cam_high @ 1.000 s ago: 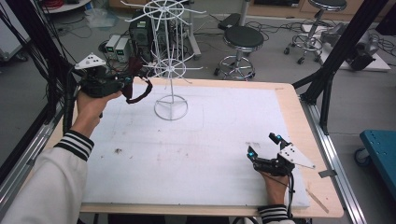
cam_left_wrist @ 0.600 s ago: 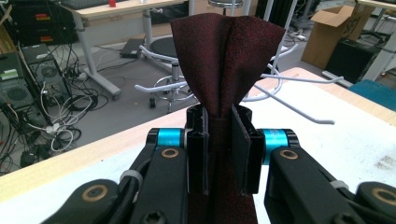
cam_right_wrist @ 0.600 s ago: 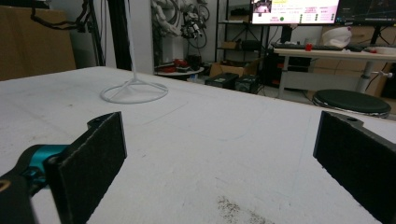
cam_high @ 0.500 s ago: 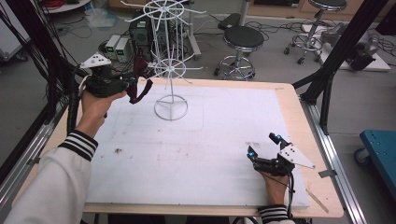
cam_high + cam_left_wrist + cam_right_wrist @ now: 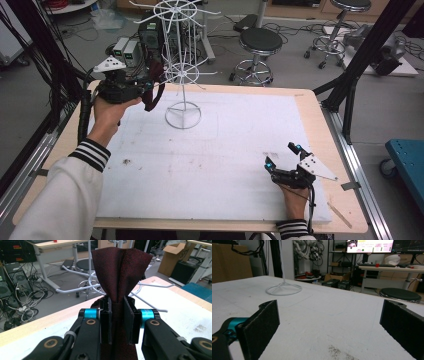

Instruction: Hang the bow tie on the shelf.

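Above table (image 5: pixel 210 150), cloth (image 5: pixel 152 95) nearer rack (image 5: pixel 182 75).

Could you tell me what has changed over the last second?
The left gripper, still shut on the dark red cloth, has carried it rightward, closer to the white wire rack; the cloth now hangs beside the rack's lower prongs. The right gripper stayed open and resting near the table's right front corner; the rack did not move.
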The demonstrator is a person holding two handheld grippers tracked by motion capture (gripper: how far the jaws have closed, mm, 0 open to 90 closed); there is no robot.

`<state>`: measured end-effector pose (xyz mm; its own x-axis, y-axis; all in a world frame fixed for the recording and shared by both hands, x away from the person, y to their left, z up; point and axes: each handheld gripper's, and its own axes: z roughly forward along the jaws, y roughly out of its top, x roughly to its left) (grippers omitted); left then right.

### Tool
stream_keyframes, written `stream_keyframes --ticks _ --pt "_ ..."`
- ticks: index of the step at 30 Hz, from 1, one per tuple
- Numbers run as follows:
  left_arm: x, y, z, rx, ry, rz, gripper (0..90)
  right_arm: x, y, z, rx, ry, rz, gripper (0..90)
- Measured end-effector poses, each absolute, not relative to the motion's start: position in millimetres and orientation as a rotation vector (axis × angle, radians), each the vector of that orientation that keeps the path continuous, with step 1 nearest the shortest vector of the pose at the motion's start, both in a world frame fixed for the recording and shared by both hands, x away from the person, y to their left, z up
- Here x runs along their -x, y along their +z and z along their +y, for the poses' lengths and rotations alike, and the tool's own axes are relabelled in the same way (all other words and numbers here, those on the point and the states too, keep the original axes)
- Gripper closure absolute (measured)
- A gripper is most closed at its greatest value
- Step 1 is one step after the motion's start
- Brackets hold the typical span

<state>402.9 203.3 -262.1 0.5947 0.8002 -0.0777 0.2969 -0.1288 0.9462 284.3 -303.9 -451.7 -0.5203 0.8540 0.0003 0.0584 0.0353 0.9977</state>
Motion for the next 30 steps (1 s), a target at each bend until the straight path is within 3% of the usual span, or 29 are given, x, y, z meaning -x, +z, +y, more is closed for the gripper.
stream_keyframes --ticks 30 --pt "-414 -269 175 -1.76 0.531 0.9 76.0 -284 -452 -304 -0.939 1.556 1.661 1.9"
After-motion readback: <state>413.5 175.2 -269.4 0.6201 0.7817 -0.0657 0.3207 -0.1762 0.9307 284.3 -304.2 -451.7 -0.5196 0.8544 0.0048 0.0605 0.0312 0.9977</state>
